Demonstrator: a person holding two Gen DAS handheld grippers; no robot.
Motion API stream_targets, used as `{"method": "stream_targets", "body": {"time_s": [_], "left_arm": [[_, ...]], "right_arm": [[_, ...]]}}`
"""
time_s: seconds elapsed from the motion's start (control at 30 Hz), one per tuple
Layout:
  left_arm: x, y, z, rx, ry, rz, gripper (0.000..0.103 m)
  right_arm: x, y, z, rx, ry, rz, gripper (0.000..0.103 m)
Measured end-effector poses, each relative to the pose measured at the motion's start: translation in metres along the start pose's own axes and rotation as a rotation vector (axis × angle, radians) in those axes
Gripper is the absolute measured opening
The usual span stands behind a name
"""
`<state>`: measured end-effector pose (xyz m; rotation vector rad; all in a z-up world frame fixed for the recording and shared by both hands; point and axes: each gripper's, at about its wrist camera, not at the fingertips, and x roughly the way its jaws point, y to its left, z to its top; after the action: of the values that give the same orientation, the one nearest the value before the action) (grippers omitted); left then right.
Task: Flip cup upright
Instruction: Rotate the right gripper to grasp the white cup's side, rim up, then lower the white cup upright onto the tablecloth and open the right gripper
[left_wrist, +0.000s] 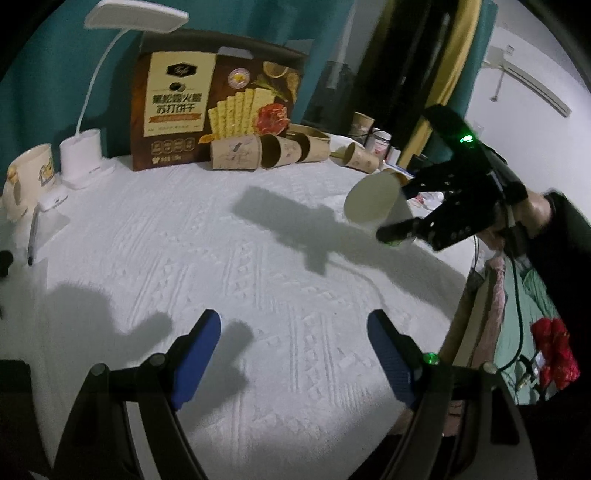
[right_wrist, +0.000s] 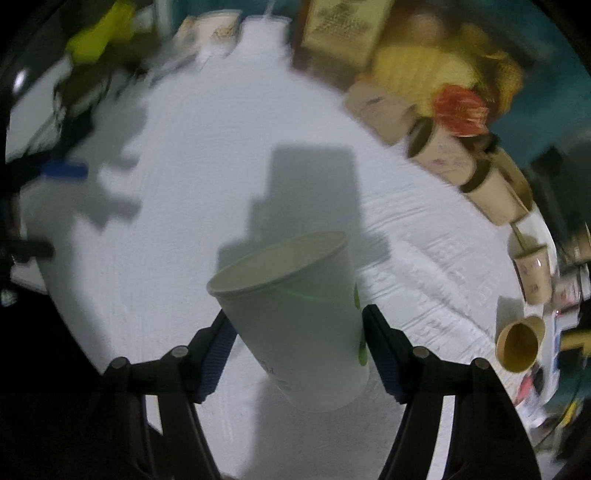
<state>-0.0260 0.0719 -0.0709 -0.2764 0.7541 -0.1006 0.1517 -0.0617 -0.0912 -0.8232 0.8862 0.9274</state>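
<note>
A white paper cup (right_wrist: 295, 325) with green dots sits between the blue pads of my right gripper (right_wrist: 297, 350), which is shut on it. The cup is tilted, mouth pointing away from the camera, held above the white cloth. In the left wrist view the same cup (left_wrist: 373, 199) hangs at the right side of the table in the right gripper (left_wrist: 406, 206), mouth towards the left. My left gripper (left_wrist: 293, 354) is open and empty, low over the white tablecloth (left_wrist: 258, 280) near its front edge.
Several brown paper cups (left_wrist: 273, 149) lie on their sides along the back, before a brown cracker box (left_wrist: 218, 107). A white desk lamp (left_wrist: 83, 155) and a cream mug (left_wrist: 29, 181) stand back left. The table edge (left_wrist: 461, 306) drops off at right.
</note>
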Motion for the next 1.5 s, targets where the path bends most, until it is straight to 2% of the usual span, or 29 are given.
{"method": "stream_targets", "body": {"time_s": [0.2,0.37,0.53,0.63,0.83,1.3,1.5], "left_arm": [[0.014,0.004,0.004,-0.037,0.030,0.011,0.082],[0.029,0.003,0.005,-0.054,0.065,0.002,0.082],[0.038,0.003,0.010,-0.056,0.079,-0.014,0.082],[0.043,0.002,0.012,-0.046,0.085,-0.013,0.082],[0.052,-0.005,0.016,-0.036,0.093,-0.021,0.082],[0.054,-0.016,0.018,-0.004,0.097,-0.018,0.082],[0.055,-0.024,0.014,0.069,0.090,0.059,0.082]], "right_arm": [[-0.010,-0.024,-0.021,0.271,-0.234,-0.014,0.066],[-0.011,-0.025,-0.052,0.466,-0.416,-0.108,0.066],[0.002,-0.034,-0.088,0.695,-0.499,-0.133,0.066],[0.005,-0.039,-0.107,0.796,-0.539,-0.105,0.066],[0.011,-0.021,-0.123,0.831,-0.576,-0.103,0.066],[0.018,0.003,-0.131,0.776,-0.521,-0.123,0.067],[0.012,0.017,-0.140,0.762,-0.482,-0.149,0.068]]}}
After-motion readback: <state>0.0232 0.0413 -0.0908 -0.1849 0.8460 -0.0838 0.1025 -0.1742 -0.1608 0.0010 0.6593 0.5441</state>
